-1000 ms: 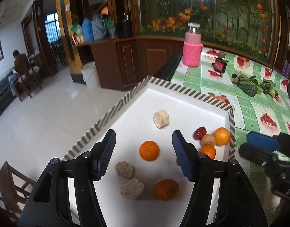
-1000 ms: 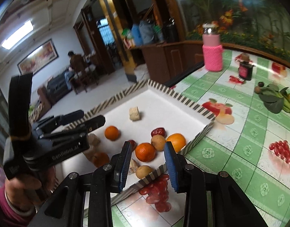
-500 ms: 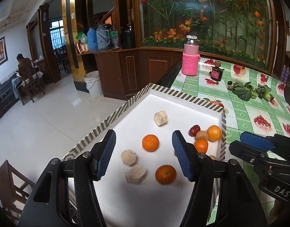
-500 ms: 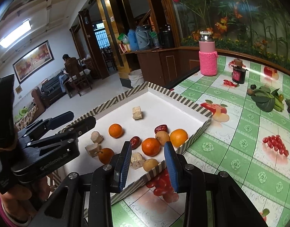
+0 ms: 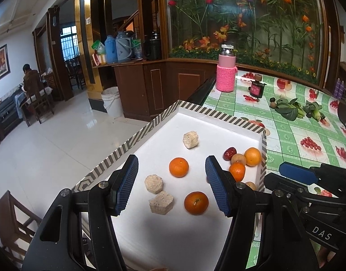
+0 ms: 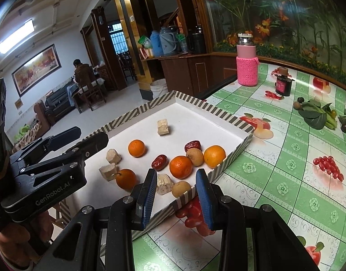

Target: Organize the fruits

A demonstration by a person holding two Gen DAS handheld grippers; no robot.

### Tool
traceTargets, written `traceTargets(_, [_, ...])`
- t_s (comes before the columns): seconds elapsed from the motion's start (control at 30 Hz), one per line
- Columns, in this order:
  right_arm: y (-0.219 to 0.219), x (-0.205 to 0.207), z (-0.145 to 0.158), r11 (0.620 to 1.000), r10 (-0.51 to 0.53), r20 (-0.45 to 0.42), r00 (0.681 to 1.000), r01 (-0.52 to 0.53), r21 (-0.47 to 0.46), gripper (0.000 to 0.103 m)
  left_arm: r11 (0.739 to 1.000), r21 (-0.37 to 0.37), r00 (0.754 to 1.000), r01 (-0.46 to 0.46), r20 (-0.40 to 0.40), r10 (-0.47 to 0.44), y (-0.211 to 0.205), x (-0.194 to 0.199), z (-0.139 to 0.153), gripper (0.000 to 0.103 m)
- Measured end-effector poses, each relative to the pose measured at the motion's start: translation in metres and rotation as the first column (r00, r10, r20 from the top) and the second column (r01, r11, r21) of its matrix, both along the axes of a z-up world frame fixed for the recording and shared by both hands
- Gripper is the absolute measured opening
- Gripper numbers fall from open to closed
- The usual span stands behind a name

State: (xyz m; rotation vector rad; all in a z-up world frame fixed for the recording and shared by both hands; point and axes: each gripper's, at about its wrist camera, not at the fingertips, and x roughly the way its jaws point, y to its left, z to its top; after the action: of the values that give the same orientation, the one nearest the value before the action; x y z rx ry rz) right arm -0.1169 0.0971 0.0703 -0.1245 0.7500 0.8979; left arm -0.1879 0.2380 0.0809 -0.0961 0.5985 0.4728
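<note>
A white tray with a striped rim point(image 5: 150, 125) point(image 6: 220, 110) holds several oranges, two red dates, brown longans and pale biscuit chunks. My left gripper point(image 5: 170, 183) is open and empty above the tray, with one orange point(image 5: 178, 167) between its fingers and another orange point(image 5: 196, 202) nearer. My right gripper point(image 6: 176, 194) is open and empty above the tray's near rim, over a longan point(image 6: 181, 188) and a biscuit chunk point(image 6: 164, 183). An orange point(image 6: 181, 166) and a date point(image 6: 159, 162) lie just beyond. Each gripper shows in the other's view.
A green fruit-print tablecloth point(image 6: 286, 180) covers the table. On it stand a pink-sleeved bottle point(image 6: 247, 63), a small dark jar point(image 6: 283, 85) and leafy greens point(image 6: 317, 115). The tray overhangs the table's left edge above a tiled floor point(image 5: 48, 146).
Both grippers have drawn back and up from the tray, so more of it shows. Both stay open and empty. The fruits have not moved.
</note>
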Motion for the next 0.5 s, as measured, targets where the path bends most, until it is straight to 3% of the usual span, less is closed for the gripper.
traceTargets(0.5, [0.0054, 0.0003, -0.0007, 1.0, 0.022, 0.003, 1.0, -0.022, -0.007, 0.034, 1.0, -0.008, 1.0, -0.013, -0.013, 0.012, 0.0015, 0.007, -0.0011, 0.062])
